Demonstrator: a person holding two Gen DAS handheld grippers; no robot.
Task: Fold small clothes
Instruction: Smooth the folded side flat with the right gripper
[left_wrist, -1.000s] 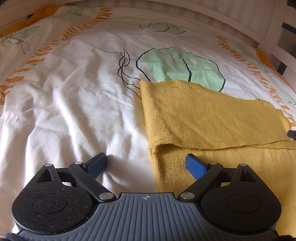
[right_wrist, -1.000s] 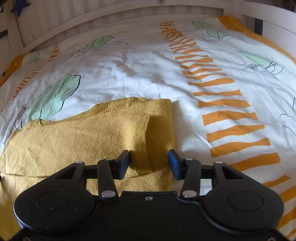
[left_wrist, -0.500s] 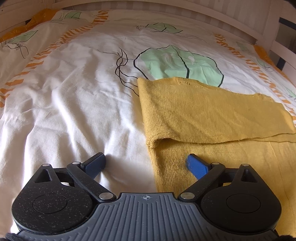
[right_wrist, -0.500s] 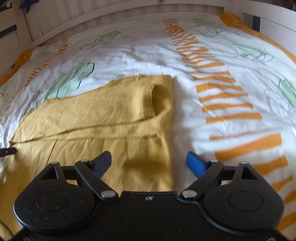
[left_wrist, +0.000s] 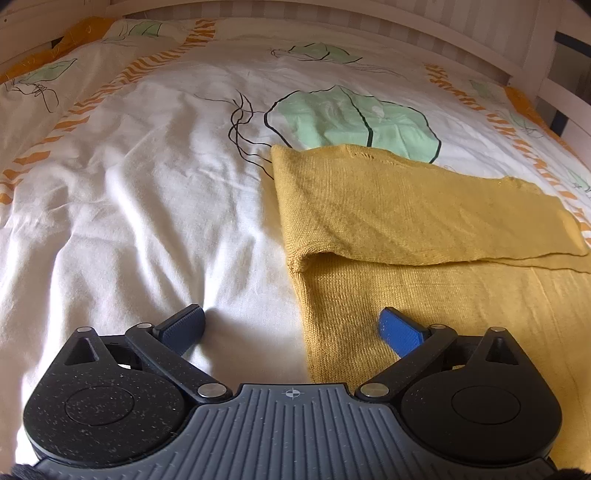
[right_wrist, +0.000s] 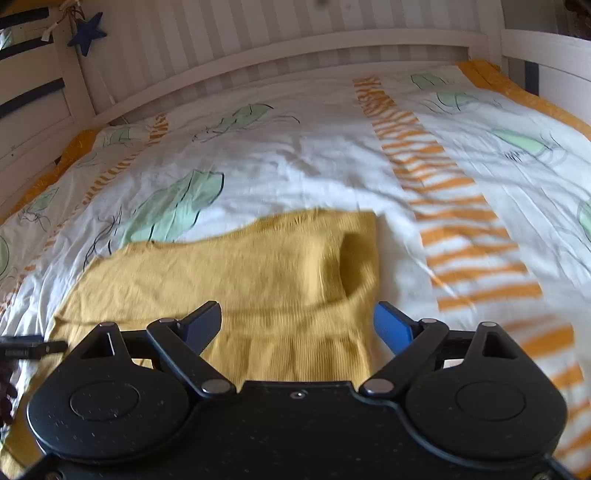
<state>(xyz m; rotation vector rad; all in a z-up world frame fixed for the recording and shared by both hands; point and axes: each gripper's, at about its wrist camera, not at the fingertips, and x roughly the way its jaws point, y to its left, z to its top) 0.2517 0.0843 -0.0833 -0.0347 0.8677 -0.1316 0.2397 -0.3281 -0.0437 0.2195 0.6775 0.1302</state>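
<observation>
Sweater (left_wrist: 424, 221) lies on the bed (left_wrist: 147, 206), top layer folded over, its near part hidden behind both tongs. Left tongs (left_wrist: 291, 328) opening, empty, astride its edge; right tongs (right_wrist: 297, 325) wide, empty, view blurred.

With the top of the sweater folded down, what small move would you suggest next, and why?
Probably lower both grippers onto the near edge of the sweater to fold again. The left gripper, jaws opening, straddles its side edge; the right gripper is open above the opposite side, neither pressing on cloth.
</observation>
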